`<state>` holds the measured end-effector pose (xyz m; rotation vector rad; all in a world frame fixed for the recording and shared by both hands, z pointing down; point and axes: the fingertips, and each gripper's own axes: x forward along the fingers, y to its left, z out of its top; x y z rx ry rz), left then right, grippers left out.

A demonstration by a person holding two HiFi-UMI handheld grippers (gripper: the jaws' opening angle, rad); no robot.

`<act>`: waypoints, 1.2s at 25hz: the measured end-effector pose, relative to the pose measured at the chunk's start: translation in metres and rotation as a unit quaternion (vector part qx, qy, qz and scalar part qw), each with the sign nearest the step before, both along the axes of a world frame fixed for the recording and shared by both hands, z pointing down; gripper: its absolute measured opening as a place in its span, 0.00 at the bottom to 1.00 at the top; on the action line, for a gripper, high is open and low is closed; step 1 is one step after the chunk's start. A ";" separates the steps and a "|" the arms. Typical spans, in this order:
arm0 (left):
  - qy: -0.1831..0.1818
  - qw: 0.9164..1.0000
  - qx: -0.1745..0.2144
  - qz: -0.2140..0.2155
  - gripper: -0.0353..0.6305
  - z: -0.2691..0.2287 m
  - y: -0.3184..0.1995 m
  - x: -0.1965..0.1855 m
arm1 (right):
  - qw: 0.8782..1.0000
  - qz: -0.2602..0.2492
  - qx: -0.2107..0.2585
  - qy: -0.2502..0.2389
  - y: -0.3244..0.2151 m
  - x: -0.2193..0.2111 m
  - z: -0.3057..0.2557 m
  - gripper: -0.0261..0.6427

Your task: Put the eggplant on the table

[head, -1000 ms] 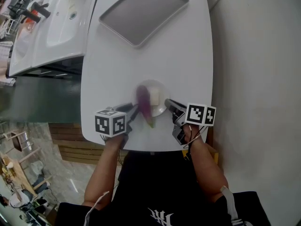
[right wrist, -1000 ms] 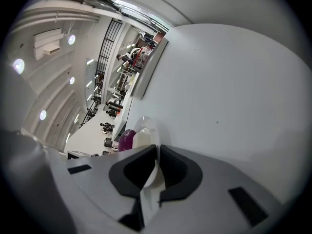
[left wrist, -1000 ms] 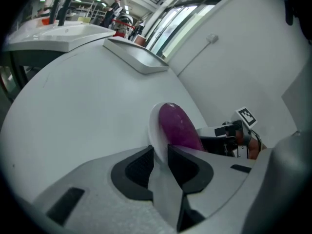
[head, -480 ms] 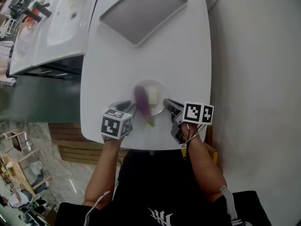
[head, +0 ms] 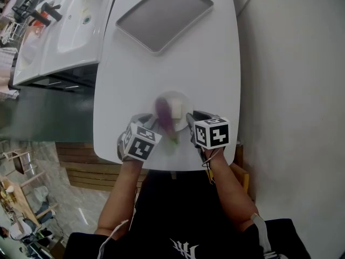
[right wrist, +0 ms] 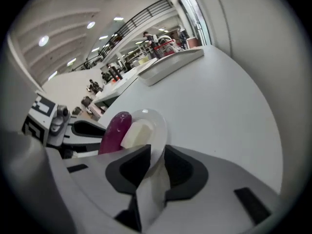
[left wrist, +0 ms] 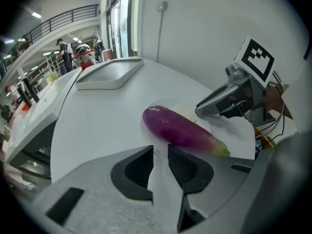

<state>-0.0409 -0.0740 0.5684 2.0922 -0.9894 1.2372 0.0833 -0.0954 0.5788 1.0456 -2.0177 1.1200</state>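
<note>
The purple eggplant [head: 164, 115] lies across the left rim of a small white plate [head: 179, 101] near the table's front edge, with its green stem end [left wrist: 222, 151] pointing off the plate. A pale block [right wrist: 137, 132] lies on the plate beside it. My left gripper [head: 152, 124] is at the plate's left rim, its jaws almost together on the pale rim [left wrist: 161, 152]. My right gripper [head: 190, 117] is at the right rim. Its jaws have just been opening, and the rim [right wrist: 157, 155] stands between them with slack.
A grey tray [head: 164, 15] sits at the far end of the white table [head: 215, 74]. A white sink unit [head: 70, 26] stands to the left, past the table's edge. The floor lies to the right.
Both marker cubes have rolled and drawn in closer to the plate. The eggplant and the plate stay in about the same spot.
</note>
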 end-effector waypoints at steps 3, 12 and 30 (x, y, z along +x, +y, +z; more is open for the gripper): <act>-0.010 1.000 0.023 0.017 0.19 -0.004 -0.001 0.000 | 0.995 -0.050 0.059 0.067 -0.003 -0.001 -0.005 0.16; 0.217 0.975 0.043 -0.014 0.11 -0.067 0.065 -0.041 | 0.948 -0.014 0.189 -0.258 0.034 0.002 -0.131 0.05; 0.538 0.817 0.153 0.141 0.07 -0.244 0.245 -0.056 | 0.854 -0.117 0.321 -0.392 0.267 -0.112 -0.306 0.04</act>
